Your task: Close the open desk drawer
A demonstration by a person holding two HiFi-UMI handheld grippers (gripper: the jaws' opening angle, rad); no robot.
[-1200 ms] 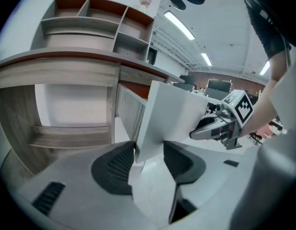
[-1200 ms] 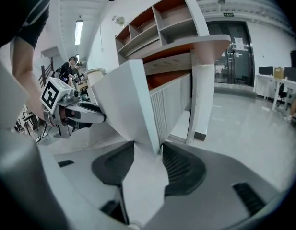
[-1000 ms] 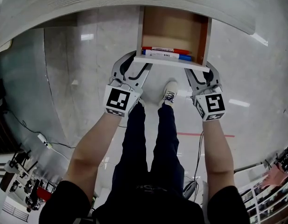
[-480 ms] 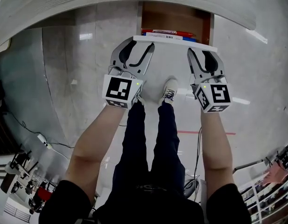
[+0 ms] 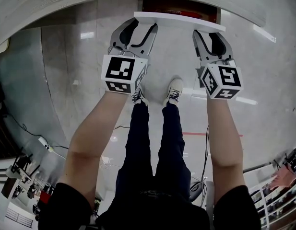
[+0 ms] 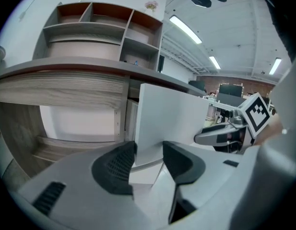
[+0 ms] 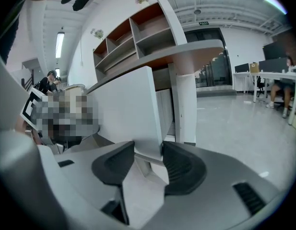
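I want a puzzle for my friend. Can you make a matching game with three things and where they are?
1. flat white drawer front
2. white lace-up sneaker
3. thin red floor line

A. crossing behind the right forearm
B. clamped in left gripper and right gripper
C. at the end of a dark trouser leg

Pairs: 1-B, 2-C, 3-A

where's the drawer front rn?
Head view, top centre: the white drawer front sits just below the desk edge, with the drawer almost in. The left gripper clamps its left end, the right gripper its right end.
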